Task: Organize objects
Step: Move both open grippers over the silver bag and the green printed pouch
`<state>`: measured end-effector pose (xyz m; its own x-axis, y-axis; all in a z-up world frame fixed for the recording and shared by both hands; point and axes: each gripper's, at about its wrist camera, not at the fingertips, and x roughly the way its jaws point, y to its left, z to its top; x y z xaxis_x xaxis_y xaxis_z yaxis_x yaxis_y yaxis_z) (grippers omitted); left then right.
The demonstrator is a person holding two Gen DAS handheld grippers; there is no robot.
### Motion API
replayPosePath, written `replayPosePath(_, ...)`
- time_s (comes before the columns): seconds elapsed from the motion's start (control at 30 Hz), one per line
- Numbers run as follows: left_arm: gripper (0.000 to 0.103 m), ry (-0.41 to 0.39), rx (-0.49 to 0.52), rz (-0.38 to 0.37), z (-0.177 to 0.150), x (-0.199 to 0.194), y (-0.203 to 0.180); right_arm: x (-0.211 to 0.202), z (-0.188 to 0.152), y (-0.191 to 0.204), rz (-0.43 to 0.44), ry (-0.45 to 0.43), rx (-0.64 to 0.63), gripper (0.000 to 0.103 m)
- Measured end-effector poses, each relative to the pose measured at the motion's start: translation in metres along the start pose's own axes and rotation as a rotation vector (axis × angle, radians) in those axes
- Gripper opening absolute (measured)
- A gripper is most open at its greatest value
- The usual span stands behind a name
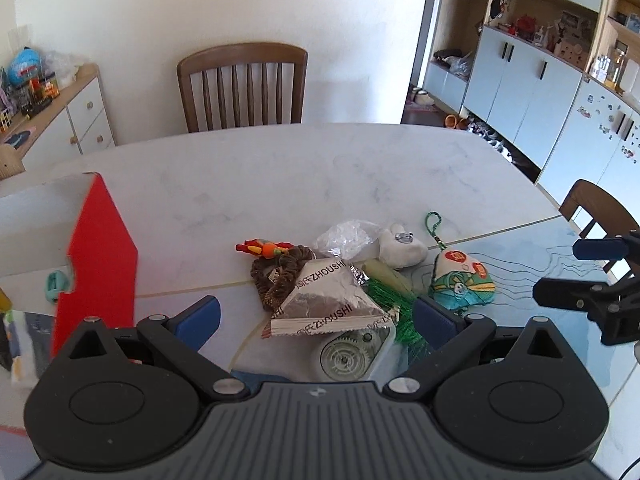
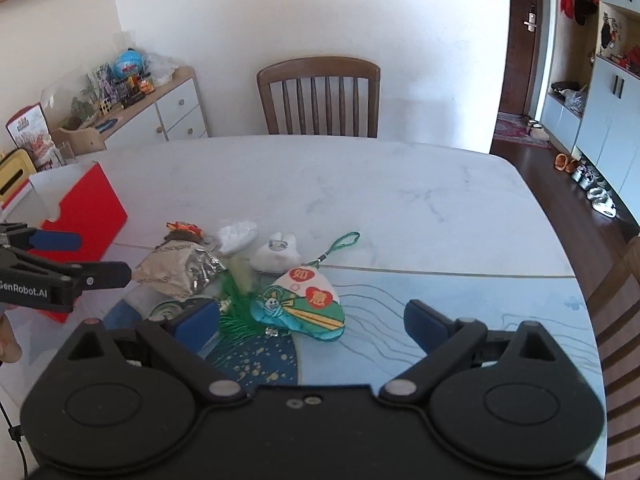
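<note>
Currently both claws wide, holding nothing. Red box (image 1: 100, 248) sits left of left claw (image 1: 316, 312); foil packet (image 1: 324, 300) lies between its fingers. Embroidered sachet (image 2: 304, 304) between right claw (image 2: 312, 320) fingers. Descend square, close slowly.

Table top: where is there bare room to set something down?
The far marble half of the table is bare, between the pile and the chair. The blue mat right of the embroidered pouch is free too. It is crowded around the foil packet, beside the red box.
</note>
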<state>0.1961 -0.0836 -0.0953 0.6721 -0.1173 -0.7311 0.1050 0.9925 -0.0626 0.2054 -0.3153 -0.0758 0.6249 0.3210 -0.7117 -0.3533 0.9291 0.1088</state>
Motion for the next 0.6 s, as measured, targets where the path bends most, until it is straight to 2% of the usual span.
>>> replayPosePath(0.6, 0.102, 0.104, -0.011, 0.037, 0.004, 0.069, -0.004, 0.071, -0.005, 0.007, 0.041, 0.086, -0.142, 0.096)
